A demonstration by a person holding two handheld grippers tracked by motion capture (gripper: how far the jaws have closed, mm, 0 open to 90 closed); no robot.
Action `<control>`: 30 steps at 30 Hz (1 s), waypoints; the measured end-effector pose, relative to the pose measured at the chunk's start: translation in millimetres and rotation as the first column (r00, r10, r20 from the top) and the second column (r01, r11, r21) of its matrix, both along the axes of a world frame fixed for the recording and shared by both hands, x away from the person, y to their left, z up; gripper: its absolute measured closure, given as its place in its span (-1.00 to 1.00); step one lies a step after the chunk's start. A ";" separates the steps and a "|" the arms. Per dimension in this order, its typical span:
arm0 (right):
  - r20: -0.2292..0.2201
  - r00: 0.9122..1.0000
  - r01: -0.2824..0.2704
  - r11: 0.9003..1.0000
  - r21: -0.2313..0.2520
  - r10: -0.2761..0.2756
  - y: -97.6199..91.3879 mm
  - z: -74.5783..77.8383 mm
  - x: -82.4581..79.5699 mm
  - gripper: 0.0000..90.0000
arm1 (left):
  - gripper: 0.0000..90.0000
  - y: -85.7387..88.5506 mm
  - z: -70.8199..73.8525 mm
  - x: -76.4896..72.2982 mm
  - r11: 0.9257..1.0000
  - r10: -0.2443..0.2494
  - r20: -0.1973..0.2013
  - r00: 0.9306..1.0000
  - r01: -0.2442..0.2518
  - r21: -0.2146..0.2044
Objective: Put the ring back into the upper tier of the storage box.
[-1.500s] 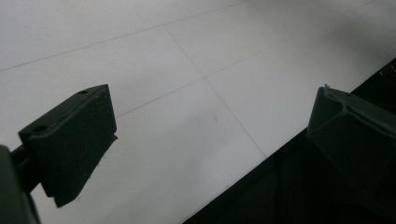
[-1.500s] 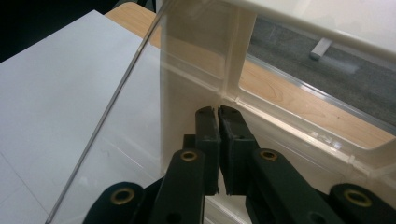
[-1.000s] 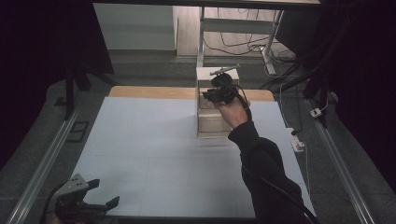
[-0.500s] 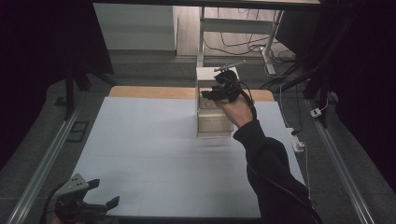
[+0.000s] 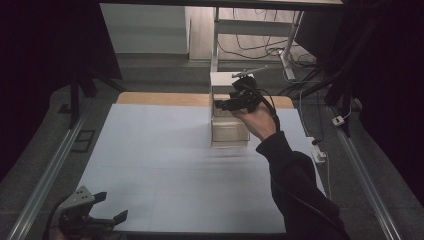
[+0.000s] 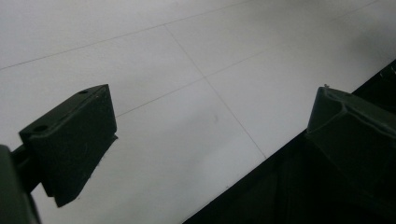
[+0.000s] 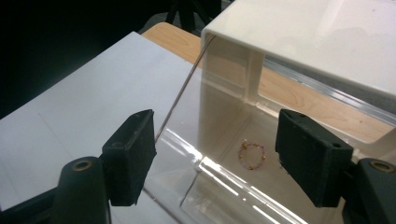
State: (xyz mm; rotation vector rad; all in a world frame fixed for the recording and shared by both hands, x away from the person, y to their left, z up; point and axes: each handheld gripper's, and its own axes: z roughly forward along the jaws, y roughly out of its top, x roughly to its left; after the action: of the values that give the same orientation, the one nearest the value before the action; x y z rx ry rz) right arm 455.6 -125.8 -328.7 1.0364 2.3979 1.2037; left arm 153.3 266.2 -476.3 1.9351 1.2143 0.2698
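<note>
Two black two-jaw grippers work a white-covered table (image 5: 165, 165) under dim light. My right gripper (image 5: 227, 104) is held up at the far middle of the table against a small white cabinet with clear plastic drawers (image 5: 229, 132), the hand (image 5: 260, 120) and dark sleeve (image 5: 295, 190) reaching in from the lower right. In the right gripper view its jaws stand wide apart with nothing between them, framing the cabinet's upper compartment (image 7: 261, 135). On that compartment's clear floor lies a small beaded bracelet of purple and gold beads (image 7: 252, 155), apart from both jaws. I see the cabinet's white top (image 7: 327, 37) overhead and a strip of bare light wood (image 7: 173, 37) beyond the white cover. My left gripper (image 5: 107, 217) sits low at the table's near left corner, jaws spread wide and empty; in the left gripper view they hang over the white surface (image 6: 187, 93) at its dark edge.
</note>
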 end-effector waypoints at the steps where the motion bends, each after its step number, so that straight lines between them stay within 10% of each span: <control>1: 0.004 1.000 0.000 1.000 -0.001 0.000 -0.2 -0.4 -0.9 -0.44 | -0.96 0.0 0.0 0.0 1.000 0.000 0.000 1.000 0.000 0.000; 30: 0.006 0.999 -0.040 0.999 -0.004 0.040 -14.6 -9.9 -28.4 -0.81 | -0.96 0.1 0.0 0.2 1.000 0.000 -0.004 1.000 0.000 0.001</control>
State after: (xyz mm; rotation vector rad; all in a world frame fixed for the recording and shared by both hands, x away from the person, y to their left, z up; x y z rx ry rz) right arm 427.3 -140.4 -338.5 0.9868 2.4268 1.2132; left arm 153.6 266.3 -476.3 1.9371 1.2175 0.2668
